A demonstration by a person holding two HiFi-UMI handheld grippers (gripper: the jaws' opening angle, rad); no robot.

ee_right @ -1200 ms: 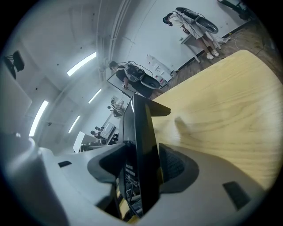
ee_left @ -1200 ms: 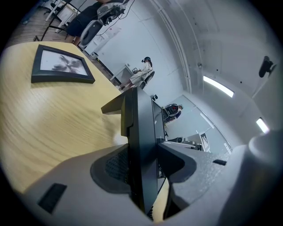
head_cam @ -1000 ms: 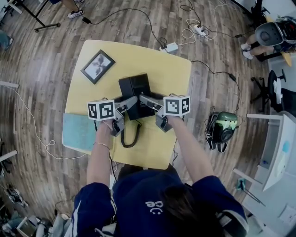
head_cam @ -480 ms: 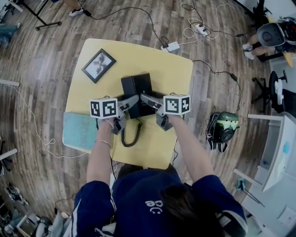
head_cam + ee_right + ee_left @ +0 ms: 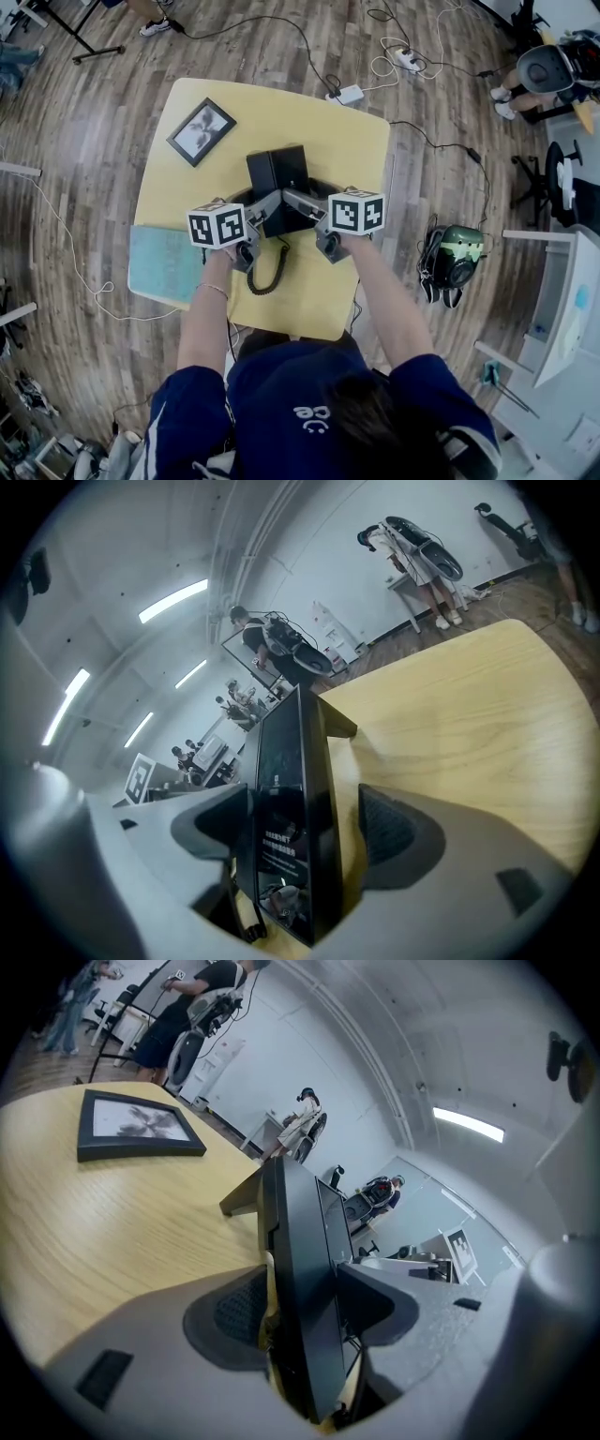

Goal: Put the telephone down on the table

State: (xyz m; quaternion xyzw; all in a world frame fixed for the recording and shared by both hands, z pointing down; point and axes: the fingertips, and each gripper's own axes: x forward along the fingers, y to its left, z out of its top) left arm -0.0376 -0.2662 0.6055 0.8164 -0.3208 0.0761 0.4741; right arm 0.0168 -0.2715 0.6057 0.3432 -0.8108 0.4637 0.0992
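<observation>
At the left edge of the yellow table [image 5: 328,131] lies a pale blue cloth [image 5: 161,262], and farther back on that side a dark-framed picture [image 5: 200,131] lies flat. The left gripper [image 5: 307,1307] reaches in from the person's left side with its jaws straddling the black telephone [image 5: 277,173]. Its jaws are opening: the ribbed pad on the table side stands just off the telephone's casing with a sliver of tabletop showing between, while the other jaw sits close against the opposite face. The telephone rests near the middle of the table, its foot touching the wood, and its coiled cord [image 5: 267,272] trails toward the person between the two grippers. The right gripper [image 5: 309,834] comes in from the other side, its jaws also opening around the telephone: one pad lies beside the glossy front face, and the ribbed pad on the table side stands clearly apart from the casing. Neither gripper clamps the telephone. On the floor to the right of the table sits a green and black bag [image 5: 455,258].
</observation>
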